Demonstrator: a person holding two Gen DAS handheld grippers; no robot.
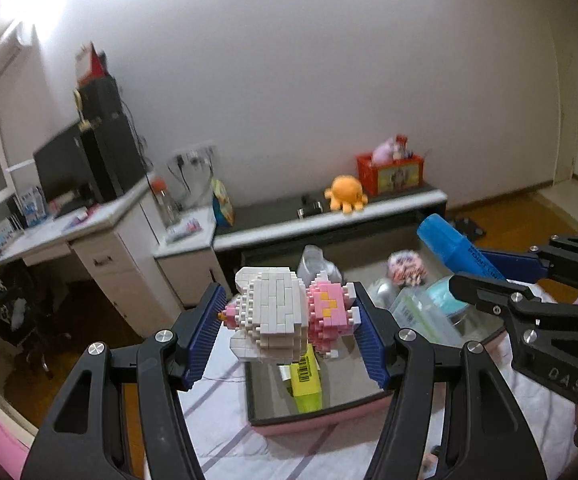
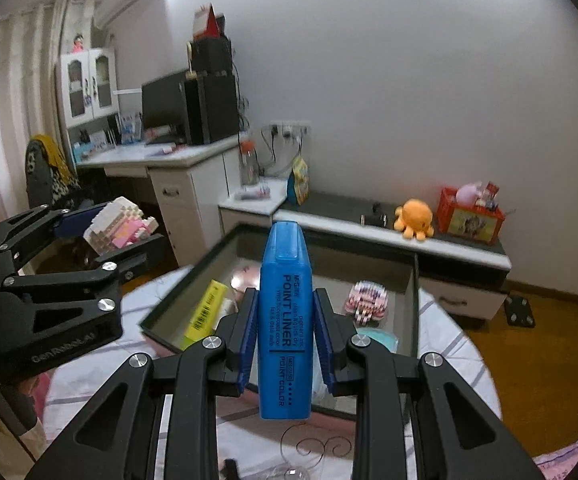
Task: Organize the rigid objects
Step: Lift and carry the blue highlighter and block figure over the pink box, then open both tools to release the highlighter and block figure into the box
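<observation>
My left gripper (image 1: 289,316) is shut on a white and pink brick-built figure (image 1: 277,316), held above the near left part of an open box (image 1: 313,414) with a pink base. My right gripper (image 2: 285,320) is shut on a blue highlighter (image 2: 285,320) that stands upright between the blue pads, over the box (image 2: 415,308). In the left wrist view the right gripper (image 1: 501,276) and the blue highlighter (image 1: 455,246) show at the right. In the right wrist view the left gripper (image 2: 105,232) with the brick figure (image 2: 119,228) shows at the left.
Inside the box lie a yellow highlighter (image 2: 205,312), a pink patterned round thing (image 2: 367,298), a teal item (image 2: 379,340) and a silvery object (image 1: 383,292). The box rests on a white striped cloth (image 1: 225,432). Behind stand a low cabinet (image 2: 389,240) with an orange plush octopus (image 2: 413,218), and a desk (image 2: 161,156).
</observation>
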